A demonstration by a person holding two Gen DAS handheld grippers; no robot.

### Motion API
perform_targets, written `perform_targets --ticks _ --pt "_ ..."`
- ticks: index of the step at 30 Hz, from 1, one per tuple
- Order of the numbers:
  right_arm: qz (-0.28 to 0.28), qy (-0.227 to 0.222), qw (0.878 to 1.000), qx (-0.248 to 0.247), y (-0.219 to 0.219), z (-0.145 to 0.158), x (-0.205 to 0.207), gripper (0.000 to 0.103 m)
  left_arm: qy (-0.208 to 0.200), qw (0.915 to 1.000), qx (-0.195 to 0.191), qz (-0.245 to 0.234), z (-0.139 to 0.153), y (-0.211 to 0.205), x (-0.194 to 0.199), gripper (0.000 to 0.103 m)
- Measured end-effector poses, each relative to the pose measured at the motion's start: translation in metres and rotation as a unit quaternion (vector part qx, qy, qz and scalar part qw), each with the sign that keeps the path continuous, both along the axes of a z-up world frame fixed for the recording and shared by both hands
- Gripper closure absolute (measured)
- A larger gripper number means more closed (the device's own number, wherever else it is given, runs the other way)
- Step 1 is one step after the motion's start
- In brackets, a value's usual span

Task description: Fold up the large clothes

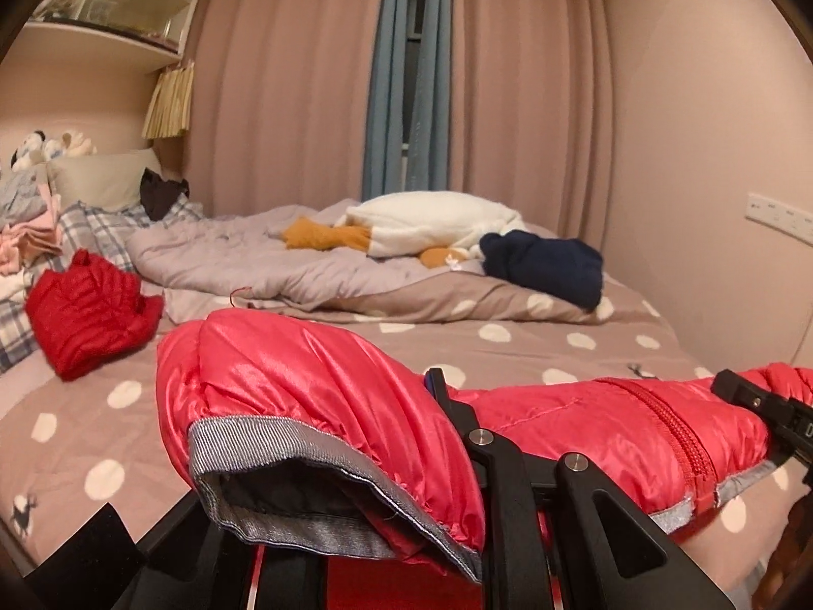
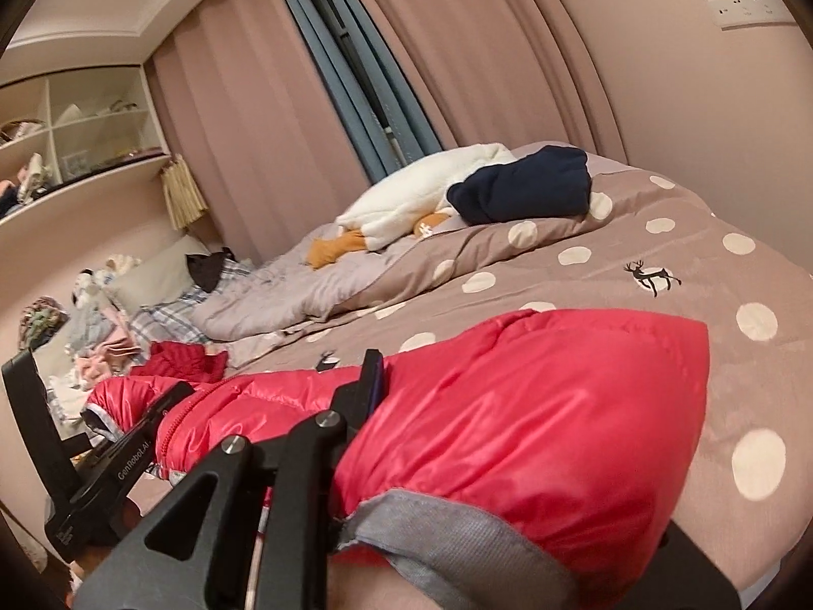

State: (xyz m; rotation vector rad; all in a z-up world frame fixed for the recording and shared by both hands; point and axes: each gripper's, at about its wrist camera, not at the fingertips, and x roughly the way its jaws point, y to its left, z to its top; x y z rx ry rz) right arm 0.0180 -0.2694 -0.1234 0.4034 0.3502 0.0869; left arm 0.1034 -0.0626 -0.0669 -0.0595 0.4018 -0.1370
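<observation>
L gripper (image 1: 442, 396) is clamped on the red puffer jacket (image 1: 325, 396), jaws nearly together w/ fabric pinched between them, near the grey-trimmed hem (image 1: 305, 437); the R gripper (image 2: 373, 371) pinches the same jacket further along that edge, jaws close w/ cloth between. In the L wrist view the R gripper shows at the far right edge (image 1: 752, 396), the zip (image 1: 681, 432) running btwn the two; in the R wrist view the L gripper (image 2: 167, 396) sits at lower left. The jacket hangs stretched btwn both grippers, lifted above the dotted bedspread (image 1: 508, 335), corners bulging out past each claw; beyond it, a second red garment (image 1: 86, 315) lies crumpled on the bed, well apart. Further back: a rumpled grey duvet (image 1: 244, 259), a white plush toy (image 1: 437, 218) and a navy garment (image 1: 549, 264) just beside it; pink curtains (image 1: 284, 81) behind.
</observation>
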Motion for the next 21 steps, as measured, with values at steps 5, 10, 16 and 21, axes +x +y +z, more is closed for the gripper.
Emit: perform_targets --ticks 5,10,16,21 --pt "0.0 0.015 1.0 0.003 -0.004 -0.004 0.028 0.081 0.018 0.9996 0.01 0.017 -0.012 -0.006 0.02 0.087" --pt "0.005 0.035 0.999 0.001 -0.004 -0.014 0.042 0.07 0.046 0.998 0.037 0.025 -0.023 -0.015 0.032 0.085" --pt "0.01 0.042 0.999 0.0 -0.008 -0.02 0.046 0.063 0.051 0.9982 0.02 0.025 -0.022 -0.016 0.032 0.07" --pt "0.019 0.043 0.999 0.009 -0.01 -0.015 0.052 0.032 0.05 0.9974 -0.04 0.032 -0.016 -0.003 0.031 0.037"
